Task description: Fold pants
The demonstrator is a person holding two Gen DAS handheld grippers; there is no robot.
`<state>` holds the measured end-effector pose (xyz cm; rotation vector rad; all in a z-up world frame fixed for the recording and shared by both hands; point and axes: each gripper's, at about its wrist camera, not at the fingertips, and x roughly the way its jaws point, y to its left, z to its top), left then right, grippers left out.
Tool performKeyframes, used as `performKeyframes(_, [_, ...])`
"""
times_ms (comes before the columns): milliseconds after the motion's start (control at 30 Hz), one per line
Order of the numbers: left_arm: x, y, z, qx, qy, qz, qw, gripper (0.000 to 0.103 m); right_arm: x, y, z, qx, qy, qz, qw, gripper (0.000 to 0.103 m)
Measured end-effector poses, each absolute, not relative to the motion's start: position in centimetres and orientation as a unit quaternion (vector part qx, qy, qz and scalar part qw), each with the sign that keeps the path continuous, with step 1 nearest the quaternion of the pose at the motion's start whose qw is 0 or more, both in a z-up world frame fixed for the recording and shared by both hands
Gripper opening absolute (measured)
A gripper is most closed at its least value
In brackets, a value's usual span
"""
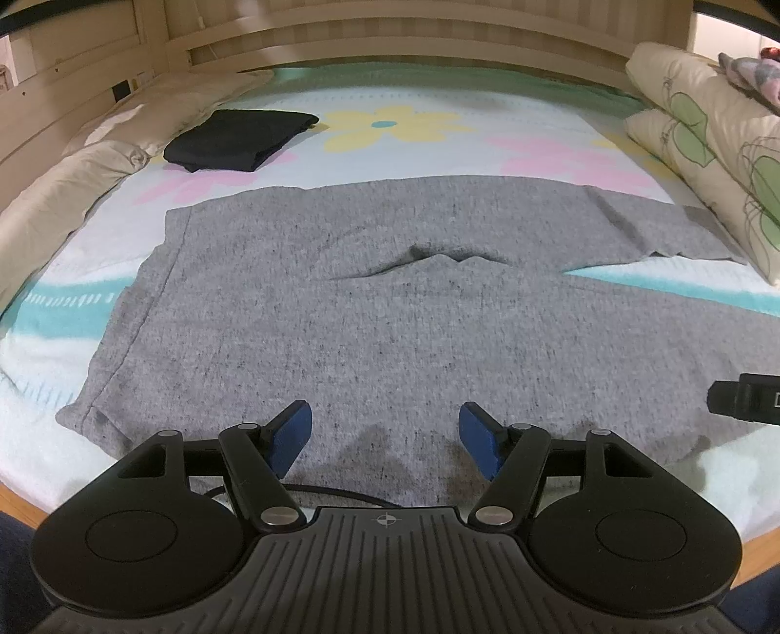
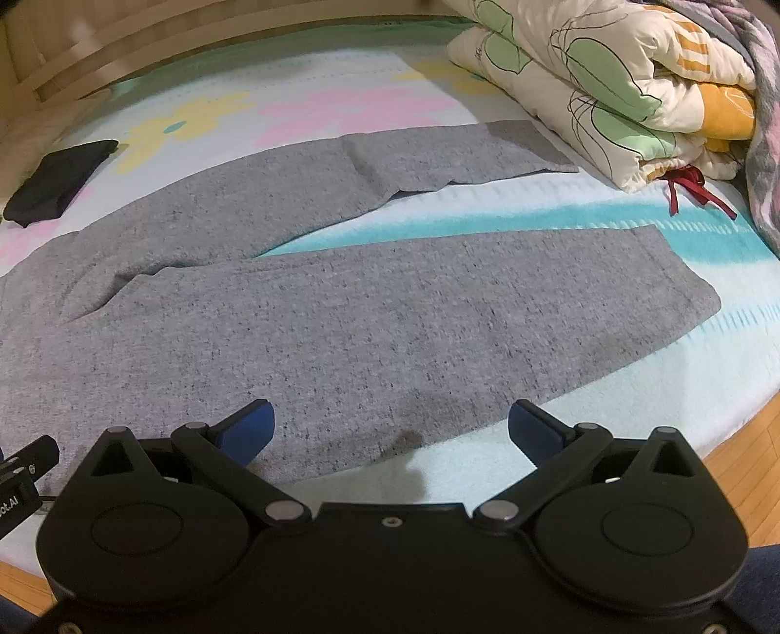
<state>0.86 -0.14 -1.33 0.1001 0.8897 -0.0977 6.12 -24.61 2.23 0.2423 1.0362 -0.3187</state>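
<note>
So on the far left there's a cream duvet (image 1: 73, 161) bunched along the edge of the bed, and just beside it a folded black garment (image 1: 234, 139) sitting on the flowery sheet (image 1: 399, 122). The wooden headboard (image 1: 341, 39) runs across the back.

The grey pants (image 1: 370, 302) are spread flat across the bed, waistband end at the left, legs running off to the right. There's a small ridge puckered up around the crotch area. From the right wrist view you can see the two legs split into a V, with a teal stripe of sheet showing between them; the far leg ends right next to a rolled-up floral comforter (image 2: 609, 88), and the near leg's hem stops short of the bed edge. A red cord (image 2: 687, 188) pokes out from under that comforter.

The left gripper (image 1: 385, 434) hovers over the near edge of the pants by the waist, blue pads spread apart with nothing pinched. The right gripper (image 2: 390, 429) sits over the near edge of the near leg, jaws wide apart too, nothing in them. Wood floor (image 2: 741, 468) shows at the right corner.
</note>
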Motion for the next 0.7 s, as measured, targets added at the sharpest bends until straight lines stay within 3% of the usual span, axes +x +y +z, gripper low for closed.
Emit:
performKeyframes(267, [0.7,-0.2,-1.4,0.049,0.429,-0.046,0.901,0.065,6.2,-24.7,2.3,0.119,0.489,-0.140,0.853,0.102])
performKeyframes(367, [0.6,-0.1,-1.1,0.045,0.428,-0.049,0.901,0.055,6.3,-25.0,2.2,0.129,0.489,-0.143,0.850,0.102])
performKeyframes(700, [0.4,0.3,0.5,0.016,0.403,-0.047,0.914,0.054,5.6,-25.5,2.4,0.157,0.470,-0.161,0.853,0.098])
